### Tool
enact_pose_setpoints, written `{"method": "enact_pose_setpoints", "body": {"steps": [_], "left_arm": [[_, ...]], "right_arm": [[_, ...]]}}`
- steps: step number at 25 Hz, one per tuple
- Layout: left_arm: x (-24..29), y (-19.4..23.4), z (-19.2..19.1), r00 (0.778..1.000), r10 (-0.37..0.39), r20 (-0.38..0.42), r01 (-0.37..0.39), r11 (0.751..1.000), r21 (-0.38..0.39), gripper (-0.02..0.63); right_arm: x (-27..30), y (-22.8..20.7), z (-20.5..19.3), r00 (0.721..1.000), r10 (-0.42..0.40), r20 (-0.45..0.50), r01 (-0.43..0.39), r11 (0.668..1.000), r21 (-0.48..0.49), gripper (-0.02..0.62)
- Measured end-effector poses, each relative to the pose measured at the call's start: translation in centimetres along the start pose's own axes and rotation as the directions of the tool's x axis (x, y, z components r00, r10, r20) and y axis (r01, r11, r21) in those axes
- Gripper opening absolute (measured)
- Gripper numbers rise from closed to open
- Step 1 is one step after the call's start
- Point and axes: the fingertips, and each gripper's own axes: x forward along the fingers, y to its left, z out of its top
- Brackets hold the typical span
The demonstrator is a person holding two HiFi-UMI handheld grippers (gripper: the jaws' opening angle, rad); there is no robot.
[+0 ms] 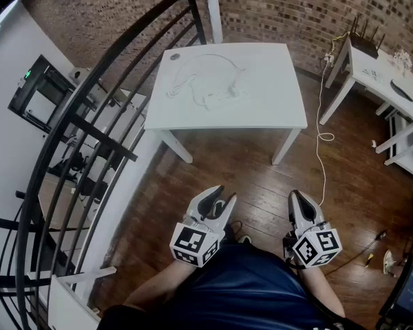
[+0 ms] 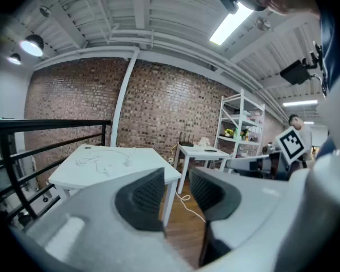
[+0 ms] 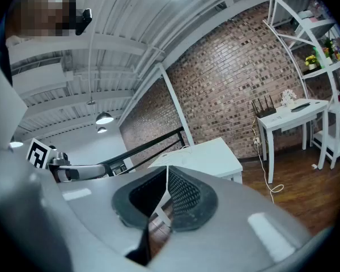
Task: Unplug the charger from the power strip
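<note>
A white power strip (image 1: pixel 224 96) lies on the white table (image 1: pixel 268 108) ahead, with a white charger cable (image 1: pixel 182 84) looped beside it; I cannot make out the plug itself. Both grippers hang low over the wooden floor, well short of the table. My left gripper (image 1: pixel 219 203) is open with nothing between its jaws, and in the left gripper view (image 2: pixel 177 191) the table (image 2: pixel 141 166) shows beyond the gap. My right gripper (image 1: pixel 296 198) is shut and empty, its pads meeting (image 3: pixel 168 188) in front of the table (image 3: pixel 215 152).
A black metal railing (image 1: pixel 89 115) runs along the left. A second white table (image 1: pixel 372 67) carrying a router stands at the back right, with a white cord (image 1: pixel 323 143) trailing across the floor. White shelves (image 2: pixel 238 129) and a brick wall (image 1: pixel 296 5) stand behind.
</note>
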Motion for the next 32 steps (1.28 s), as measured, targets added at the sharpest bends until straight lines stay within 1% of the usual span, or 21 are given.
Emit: {"method": "enact_pose_setpoints", "body": {"steps": [3, 6, 10, 12, 16, 21, 24, 27, 29, 32], "left_arm": [[2.0, 2.0, 0.2, 0.999, 0.036, -0.007, -0.036, 0.999, -0.01, 0.172], [4.2, 4.9, 0.0, 0.997, 0.079, -0.014, -0.079, 0.996, -0.029, 0.217], [8.2, 9.4, -0.4, 0.992, 0.125, -0.03, -0.127, 0.99, -0.064, 0.254], [11.0, 11.8, 0.0, 0.991, 0.127, -0.03, -0.129, 0.989, -0.076, 0.27], [16.7, 16.1, 1.2, 0.994, 0.098, -0.052, -0.103, 0.989, -0.105, 0.302], [22.7, 21.0, 2.1, 0.994, 0.075, -0.086, -0.084, 0.991, -0.107, 0.302], [26.0, 23.2, 1.7, 0.99, 0.069, -0.119, -0.083, 0.99, -0.117, 0.302], [29.1, 25.3, 0.9, 0.985, 0.081, -0.155, -0.101, 0.987, -0.127, 0.302], [30.7, 26.2, 0.1, 0.98, 0.097, -0.172, -0.125, 0.98, -0.154, 0.302], [33.0, 26.8, -0.7, 0.973, 0.119, -0.197, -0.153, 0.973, -0.17, 0.302]], "right_arm": [[1.6, -1.3, -0.1, 1.0, -0.004, -0.015, 0.004, 1.0, 0.009, 0.017], [3.9, -2.5, -0.3, 0.999, -0.007, -0.032, 0.007, 1.0, 0.006, 0.017], [7.6, -4.8, 0.3, 0.997, -0.044, -0.06, 0.044, 0.999, -0.004, 0.017], [10.3, -5.9, 1.2, 0.996, -0.06, -0.071, 0.059, 0.998, -0.012, 0.017], [16.3, -7.1, 3.0, 0.992, -0.063, -0.106, 0.061, 0.998, -0.024, 0.017], [24.0, -7.4, 5.5, 0.989, -0.046, -0.138, 0.037, 0.997, -0.067, 0.017], [28.1, -7.8, 6.8, 0.986, -0.046, -0.162, 0.03, 0.995, -0.096, 0.017], [31.7, -8.3, 8.1, 0.986, -0.04, -0.164, 0.02, 0.992, -0.122, 0.017], [33.7, -8.9, 8.2, 0.983, -0.024, -0.181, -0.003, 0.989, -0.145, 0.018], [37.3, -10.5, 7.0, 0.969, 0.007, -0.247, -0.054, 0.981, -0.185, 0.018]]}}
